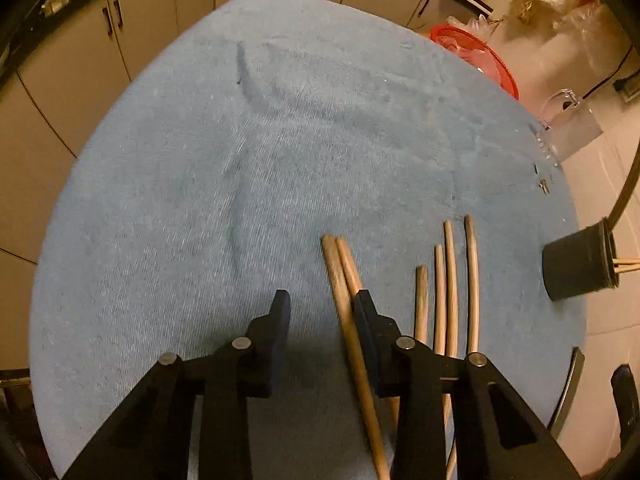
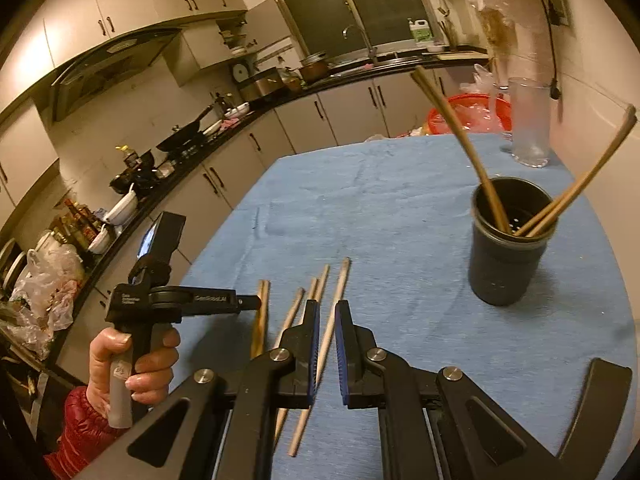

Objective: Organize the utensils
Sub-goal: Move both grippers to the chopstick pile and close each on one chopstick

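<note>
Bench point(image 2: 400, 208) covered with a blue towel-like cloth, some creases toward the far side. Kitchen around it: beige cabinets with dark handles, a dark countertop crowded with a wok, bowls, bottles and plastic bags, a range hood, a sink with a tap under a dark window.

Counts on the bench: six loose chopsticks point(image 1: 450, 280) lying near the near edge, roughly parallel, tips pointing to the far side; two of them touch as a pair point(image 1: 340, 272), the other four lie just beside, toward the holder. One black cylindrical holder point(image 2: 508, 264) stands upright near the right edge, with four chopsticks point(image 2: 460, 136) inside, two leaning each way. One clear plastic jug point(image 2: 528, 120) at the far right corner. One red basket point(image 2: 468, 116) behind the far edge, plastic in it.

Left tool point(image 1: 320, 300) points steeply down at the cloth, jaws partly spread; one chopstick of the touching pair runs between the fingers against the right-hand one, the pads not pressing it. A hand point(image 2: 132, 360) in a red puffy sleeve point(image 2: 76, 432) grips its handle, seen in the right wrist view.

Right tool point(image 2: 328, 308) hangs above the loose chopsticks, jaws almost together with a narrow gap, nothing pinched; one chopstick lies on the cloth below that gap.
</note>
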Motion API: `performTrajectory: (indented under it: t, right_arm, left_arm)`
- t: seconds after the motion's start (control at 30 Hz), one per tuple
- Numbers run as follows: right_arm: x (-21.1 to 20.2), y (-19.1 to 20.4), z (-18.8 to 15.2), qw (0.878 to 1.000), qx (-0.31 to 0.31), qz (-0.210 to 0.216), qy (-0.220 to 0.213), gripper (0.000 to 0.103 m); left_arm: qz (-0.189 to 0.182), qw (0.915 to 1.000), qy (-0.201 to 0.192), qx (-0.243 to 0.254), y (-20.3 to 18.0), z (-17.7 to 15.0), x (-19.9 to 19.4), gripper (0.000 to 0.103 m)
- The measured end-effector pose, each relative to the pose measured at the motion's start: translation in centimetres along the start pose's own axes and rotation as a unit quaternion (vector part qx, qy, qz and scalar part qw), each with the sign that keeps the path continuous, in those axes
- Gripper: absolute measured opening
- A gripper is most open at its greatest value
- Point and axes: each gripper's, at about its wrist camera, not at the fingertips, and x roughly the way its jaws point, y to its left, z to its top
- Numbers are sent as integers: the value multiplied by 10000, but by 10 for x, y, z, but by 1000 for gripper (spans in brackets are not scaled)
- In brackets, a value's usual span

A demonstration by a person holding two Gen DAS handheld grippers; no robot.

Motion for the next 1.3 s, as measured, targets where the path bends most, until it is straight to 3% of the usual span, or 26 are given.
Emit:
performTrajectory:
  t: [0.07,0.17,0.27,0.37,0.63,0.93,1.0,1.13,1.3]
  right_arm:
    - [2,-2,3,10000,15,-39,56,9]
    - [9,-1,5,9998,24,-135,175,9]
    - [20,2,10,9991,-54,-259,345,9]
    - [39,5,22,9981,-35,-288,543,9]
    - [141,5,54,9865,208,-334,1592,9]
    - [199,9,56,9735,147,-882,2104,11]
    - [207,14,54,9681,-74,-1203,2198,13]
    - [204,15,52,9734,-85,-1145,1981,9]
    - [154,18,51,9891,9,-621,1335,8]
  left_arm:
    - [184,9998,-37,37,-6,5,3,32]
    - [744,9972,-7,95,2,5,7,11]
    - [855,9961,5,196,12,-1,3,10]
    - [746,9970,48,206,25,-5,-1,10]
    - [431,9986,160,256,33,4,-1,11]
    - [452,9979,131,446,35,8,-2,11]
    - [561,9971,112,494,30,11,0,10]
    - [597,9962,-93,635,16,10,3,7]
    - [-46,9956,-515,776,5,2,-24,7]
